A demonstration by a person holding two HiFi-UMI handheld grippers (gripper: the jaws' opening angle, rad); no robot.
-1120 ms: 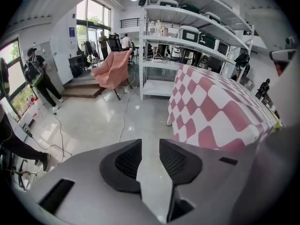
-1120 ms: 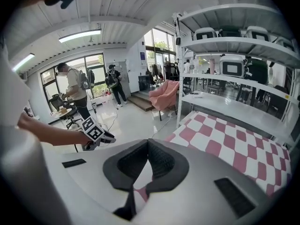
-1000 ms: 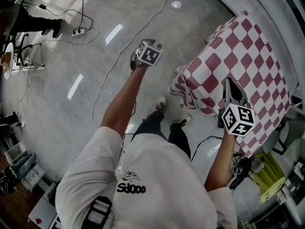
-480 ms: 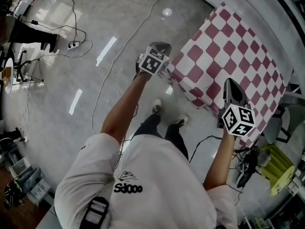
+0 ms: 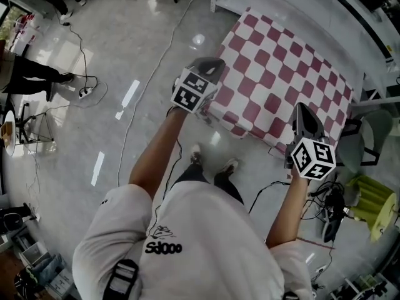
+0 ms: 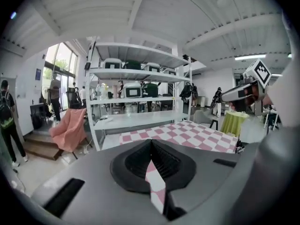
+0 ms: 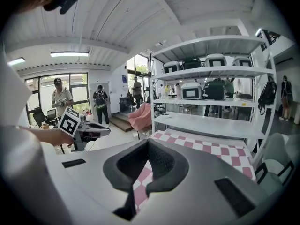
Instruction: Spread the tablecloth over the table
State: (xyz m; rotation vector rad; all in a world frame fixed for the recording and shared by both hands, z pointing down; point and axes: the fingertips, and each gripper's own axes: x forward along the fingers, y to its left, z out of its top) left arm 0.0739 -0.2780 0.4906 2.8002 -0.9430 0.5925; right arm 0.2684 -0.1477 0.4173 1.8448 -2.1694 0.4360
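Red-and-white checked tablecloth (image 5: 281, 74) stretching across the upper right, left gripper (image 5: 211, 64) and right gripper (image 5: 302, 110) both clamping its lower edge

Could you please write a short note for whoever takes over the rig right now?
Left claw: shut on the near left corner of the tablecloth.
Right claw: shut on its near right corner.
Cloth: opened out flat, stretched from both claws toward the white shelf; the table beneath is hidden.
Done: cloth unfolded and held taut at both near corners.
Left: probably lower the near edge, check that it hangs evenly, then release both claws.
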